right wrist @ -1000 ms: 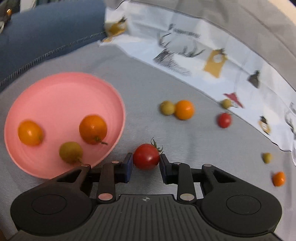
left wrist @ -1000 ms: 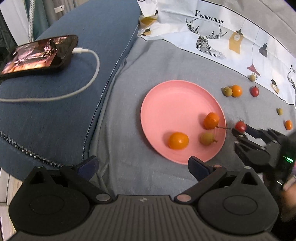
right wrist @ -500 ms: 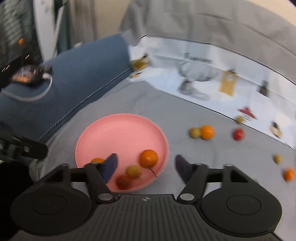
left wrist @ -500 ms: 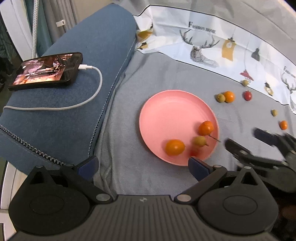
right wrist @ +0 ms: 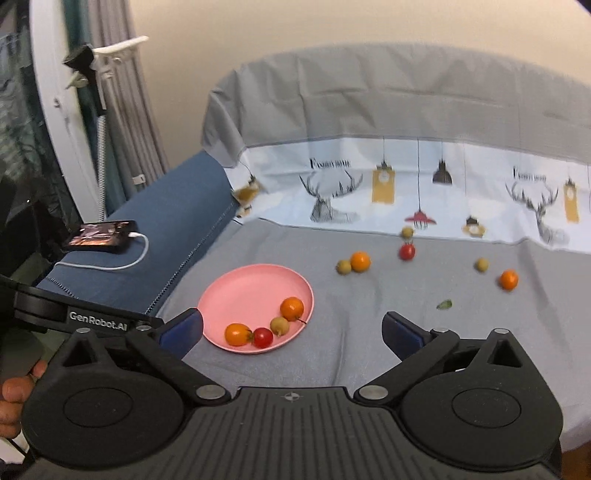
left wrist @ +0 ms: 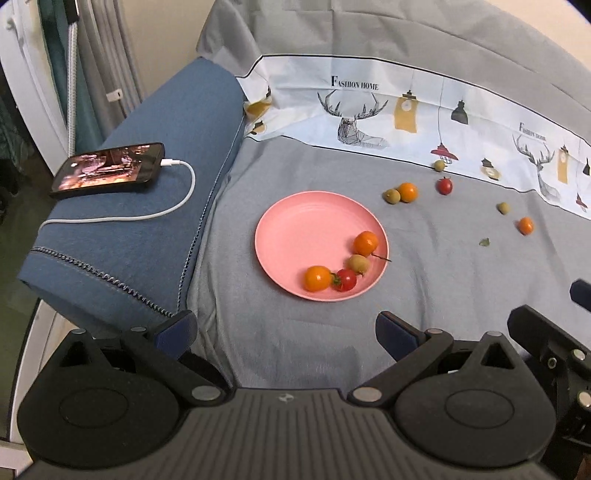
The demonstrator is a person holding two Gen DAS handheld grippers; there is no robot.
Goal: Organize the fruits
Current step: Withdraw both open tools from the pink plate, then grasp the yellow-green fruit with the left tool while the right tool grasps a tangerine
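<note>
A grey cloth (right wrist: 369, 295) covered the seat of a sofa, its printed white border (right wrist: 406, 188) of deer heads and lamps running toward 3 o'clock. At 9 o'clock a blue armrest (left wrist: 140, 206) carried a lit phone (left wrist: 109, 168) on a white charging cable (left wrist: 159, 206). Behind stood a plain beige wall (right wrist: 332, 26) and, at 10 o'clock, grey curtains (right wrist: 125, 110).

A lit phone (left wrist: 108, 167) (charging cable (left wrist: 147, 214) attached) lies on blue cushion (left wrist: 140, 206).
</note>
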